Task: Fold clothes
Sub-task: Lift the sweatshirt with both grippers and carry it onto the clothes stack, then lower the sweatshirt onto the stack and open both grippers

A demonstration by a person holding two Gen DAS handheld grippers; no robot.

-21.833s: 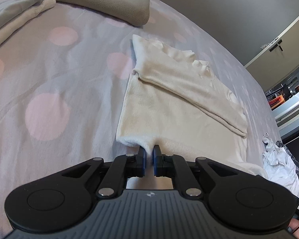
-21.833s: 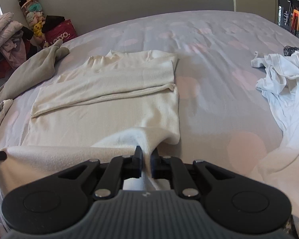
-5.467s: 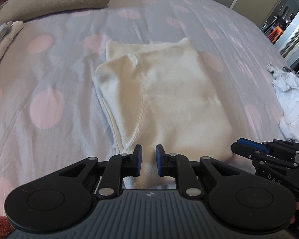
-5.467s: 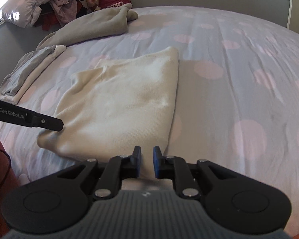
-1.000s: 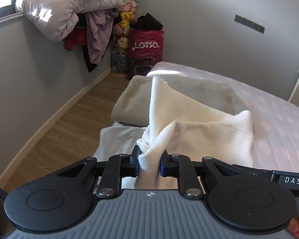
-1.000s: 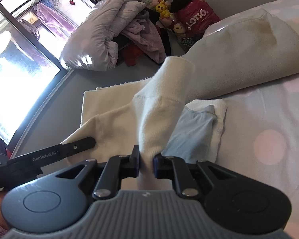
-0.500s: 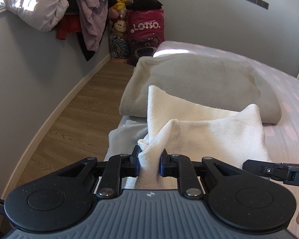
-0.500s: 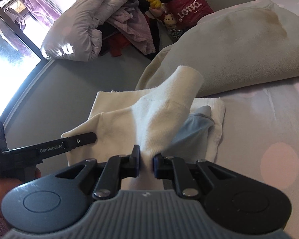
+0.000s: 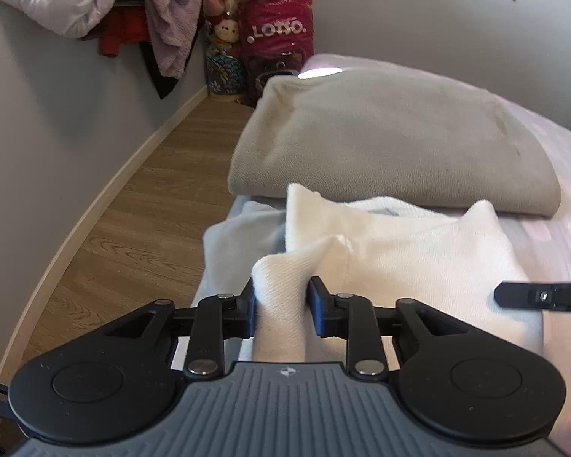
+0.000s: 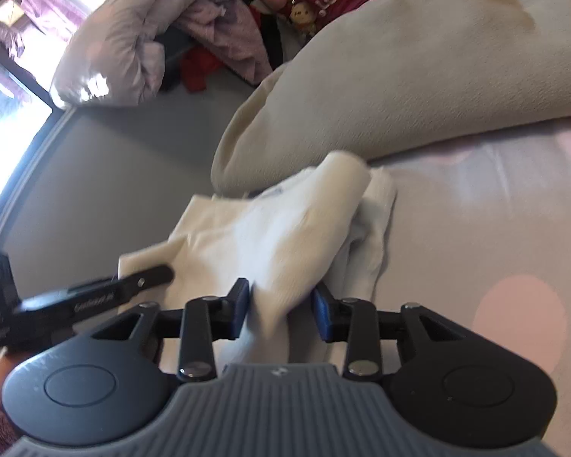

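In the left wrist view the left claw [image 9: 281, 306] is spreading, its jaws just opening around a bunched corner of the folded cream sweater [image 9: 399, 259], which is lying at frame centre on a pale folded garment [image 9: 232, 243] below the beige blanket [image 9: 392, 144], apparently being released onto the finished pile. In the right wrist view the right claw [image 10: 281, 304] is likewise opening, sweater cloth [image 10: 285, 243] sitting loose between its jaws at lower centre.

Left tool [image 9: 281, 301] and right tool [image 10: 281, 306] have just been opening.
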